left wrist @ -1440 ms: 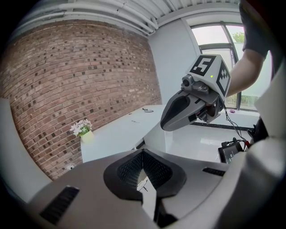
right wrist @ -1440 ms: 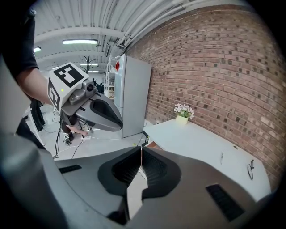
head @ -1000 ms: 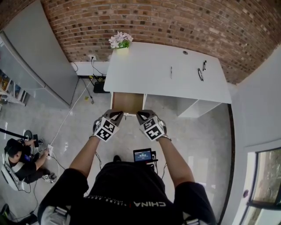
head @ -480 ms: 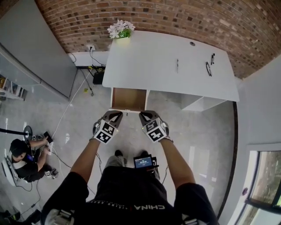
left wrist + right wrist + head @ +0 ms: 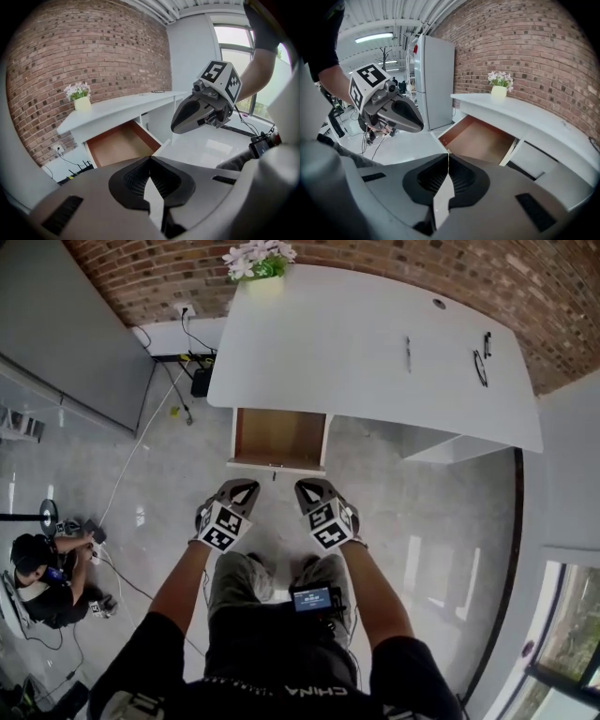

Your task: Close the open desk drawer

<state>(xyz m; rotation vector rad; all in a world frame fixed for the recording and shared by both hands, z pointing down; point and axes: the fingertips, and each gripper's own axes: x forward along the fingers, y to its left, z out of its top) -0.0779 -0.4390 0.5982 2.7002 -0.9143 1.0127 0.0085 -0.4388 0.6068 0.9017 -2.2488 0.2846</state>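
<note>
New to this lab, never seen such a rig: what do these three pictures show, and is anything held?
A person holds a two-jaw gripper in each hand: left gripper, right gripper. One picture looks down from a head camera; the other two look along each gripper's jaws. Both pairs of jaws are together, holding nothing. Ahead stands a white desk with its drawer pulled open, and a potted flower at the far corner. Neither gripper touches the drawer.

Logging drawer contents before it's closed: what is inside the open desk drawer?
The drawer shows only its bare brown bottom; no items in the exposed part. Its rear lies hidden under the white desk top.
</note>
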